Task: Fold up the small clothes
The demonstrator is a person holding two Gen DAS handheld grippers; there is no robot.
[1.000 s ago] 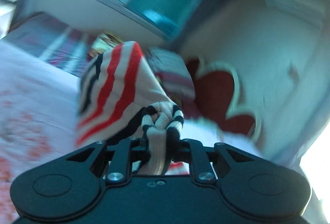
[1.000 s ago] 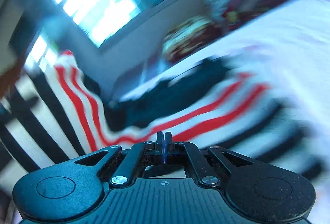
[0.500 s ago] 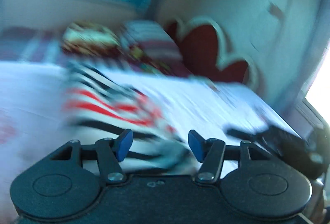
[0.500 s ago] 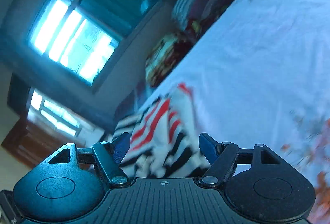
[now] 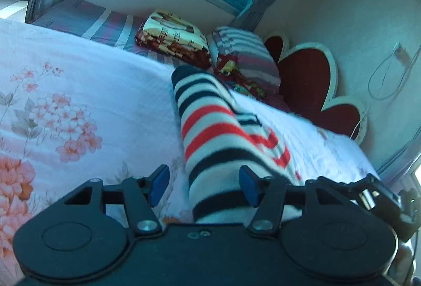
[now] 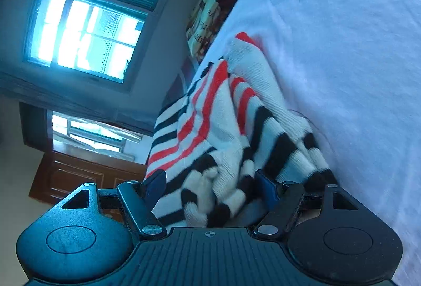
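Note:
A small knit garment (image 5: pixel 210 128), white with black and red stripes, lies in a long heap on the white floral bed sheet (image 5: pixel 79 91). My left gripper (image 5: pixel 204 186) is open just above the near end of the garment. Its left pad stands clear and its right pad is beside the cloth. In the right wrist view, which is rolled sideways, the crumpled garment (image 6: pixel 223 128) bunches loosely between the spread fingers of my open right gripper (image 6: pixel 210 184). The right gripper (image 5: pixel 368 191) also shows at the right edge of the left wrist view.
Folded patterned blankets (image 5: pixel 173 36) and a striped pillow (image 5: pixel 244 57) sit at the head of the bed beside a red heart-shaped headboard (image 5: pixel 310 80). A window (image 6: pixel 81 36) and a wooden cabinet (image 6: pixel 68 175) stand beyond the bed's far side. White sheet (image 6: pixel 342 49) stretches beside the garment.
A second ago both grippers were shut on the garment and held it up. Both have opened, the garment has dropped onto the bed, and the left gripper has come down over it.

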